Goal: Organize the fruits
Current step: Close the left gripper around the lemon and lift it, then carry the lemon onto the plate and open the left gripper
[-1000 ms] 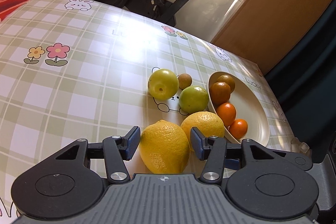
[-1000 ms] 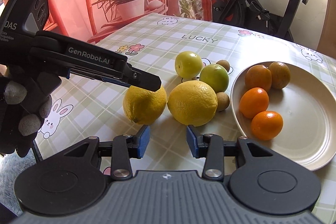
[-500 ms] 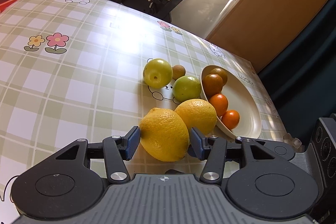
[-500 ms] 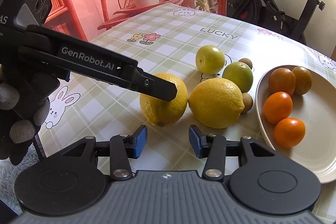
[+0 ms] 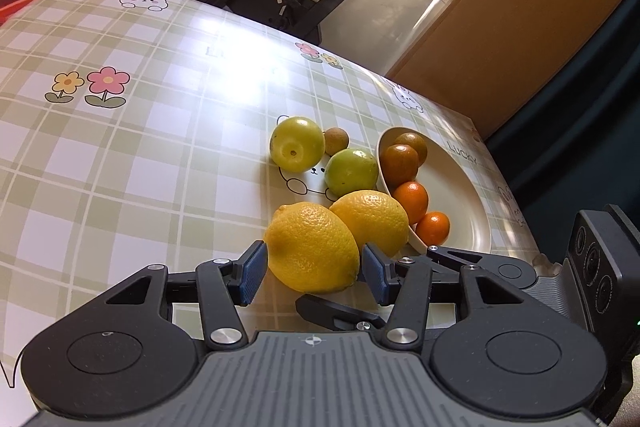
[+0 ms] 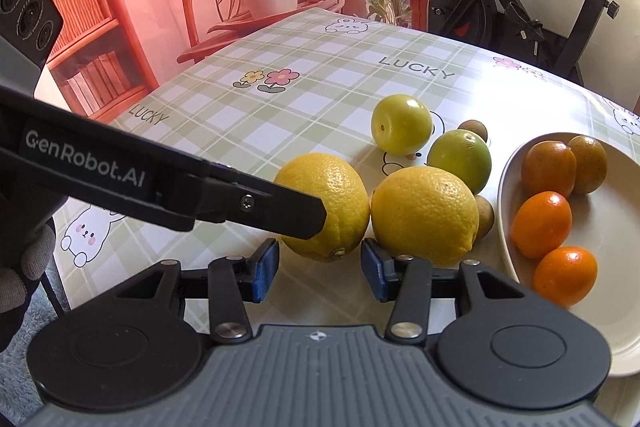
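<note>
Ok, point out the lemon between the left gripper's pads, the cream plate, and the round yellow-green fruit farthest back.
Yellow lemon [image 5: 312, 247], left wrist view, middle of peel.
Cream plate [image 6: 608, 227], right wrist view, bare inner floor.
Round yellow-green fruit [image 6: 402, 123], right wrist view, centre of skin.

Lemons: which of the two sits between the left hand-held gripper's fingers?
The lemon farther from the plate, flanked by the open left hand-held gripper; the other lemon lies beside the plate.

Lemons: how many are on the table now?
2. The near lemon sits between the open left gripper fingers; the far lemon lies beside it, next to the plate. None seems hidden.
</note>
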